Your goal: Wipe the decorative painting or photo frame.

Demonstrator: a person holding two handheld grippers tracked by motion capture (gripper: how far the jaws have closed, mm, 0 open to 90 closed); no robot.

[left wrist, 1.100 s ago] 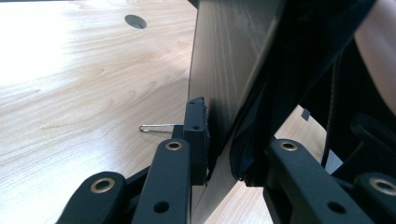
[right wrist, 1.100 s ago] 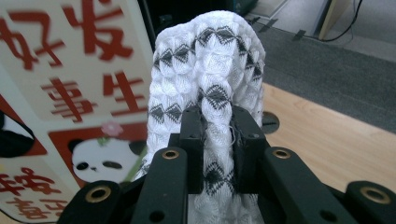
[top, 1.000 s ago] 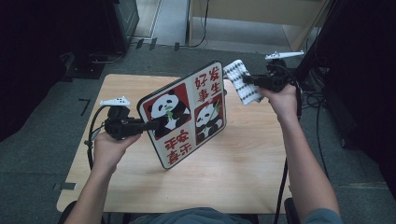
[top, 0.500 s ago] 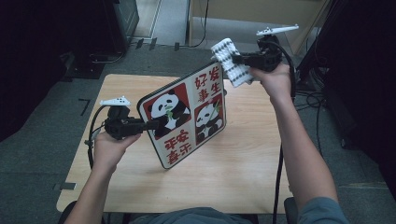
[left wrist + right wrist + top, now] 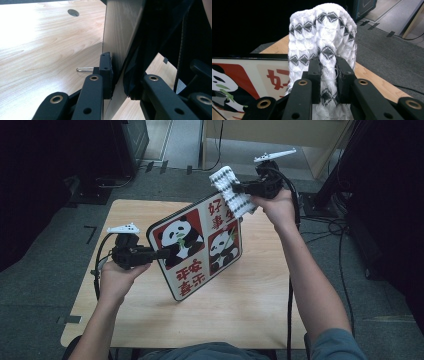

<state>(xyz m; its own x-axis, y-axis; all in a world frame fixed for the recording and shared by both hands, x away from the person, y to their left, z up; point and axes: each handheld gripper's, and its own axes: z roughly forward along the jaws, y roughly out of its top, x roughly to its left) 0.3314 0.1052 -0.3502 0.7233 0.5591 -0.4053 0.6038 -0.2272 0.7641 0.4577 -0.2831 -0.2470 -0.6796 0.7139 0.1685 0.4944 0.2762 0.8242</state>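
Observation:
A panda picture board (image 5: 200, 250) with red Chinese characters stands tilted on the wooden table (image 5: 250, 315). My left gripper (image 5: 167, 252) is shut on its left edge. In the left gripper view the two pads (image 5: 106, 75) clamp the thin board (image 5: 120, 37) seen edge-on. My right gripper (image 5: 239, 187) is shut on a white cloth (image 5: 227, 185) with grey diamond pattern, held against the board's top far corner. In the right gripper view the cloth (image 5: 322, 32) bulges above the right gripper (image 5: 328, 75), and the board's face (image 5: 249, 77) lies at lower left.
A small metal wire (image 5: 83, 69) sticks out beside the board's back, and a round cable hole (image 5: 73, 12) sits in the tabletop. Dark cabinets (image 5: 125, 140) stand beyond the table's far left. Cables (image 5: 345, 235) trail over the grey floor at the right.
My right hand has carried the cloth left and upward along the board's upper edge to its top corner. The left hand and the board have stayed still.

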